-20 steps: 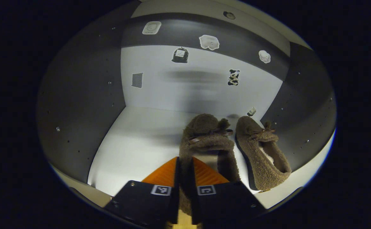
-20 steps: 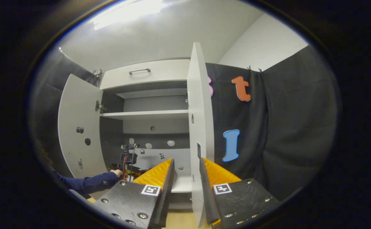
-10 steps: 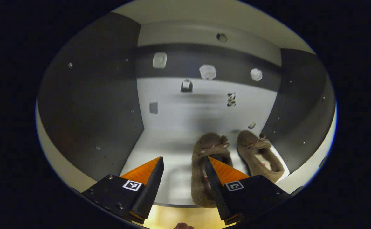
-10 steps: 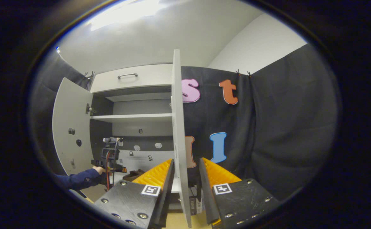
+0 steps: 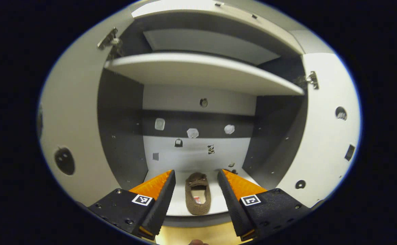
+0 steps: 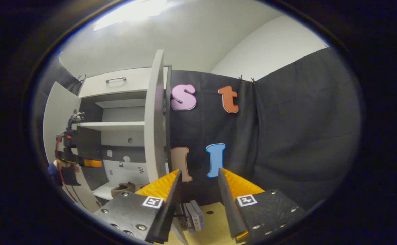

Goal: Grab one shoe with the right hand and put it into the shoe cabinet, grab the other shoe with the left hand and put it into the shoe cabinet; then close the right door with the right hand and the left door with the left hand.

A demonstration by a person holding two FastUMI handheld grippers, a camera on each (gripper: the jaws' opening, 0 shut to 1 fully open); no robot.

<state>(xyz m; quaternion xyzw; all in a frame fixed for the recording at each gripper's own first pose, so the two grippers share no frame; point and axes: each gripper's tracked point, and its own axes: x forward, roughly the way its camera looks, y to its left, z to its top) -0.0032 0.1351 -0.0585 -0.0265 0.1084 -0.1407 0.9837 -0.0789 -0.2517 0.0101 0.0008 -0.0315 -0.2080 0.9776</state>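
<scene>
Left tool [image 5: 196,190] gapes empty before brown shoe [image 5: 197,198]; right tool [image 6: 198,190] released too.

A fuzzy brown shoe [image 5: 198,198] sits in a white-and-dark-grey shoe cabinet [image 5: 201,69], framed by orange ribbed fingers [image 5: 155,185].

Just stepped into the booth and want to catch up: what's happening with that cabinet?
A person is putting a pair of shoes away using two hand-held grippers. A brown fuzzy shoe sits on the bottom shelf of the shoe cabinet. The left hand-held gripper is open in front of it, holding nothing. The right hand-held gripper is also open, beside the right door. Both doors are open, the left door included.
</scene>
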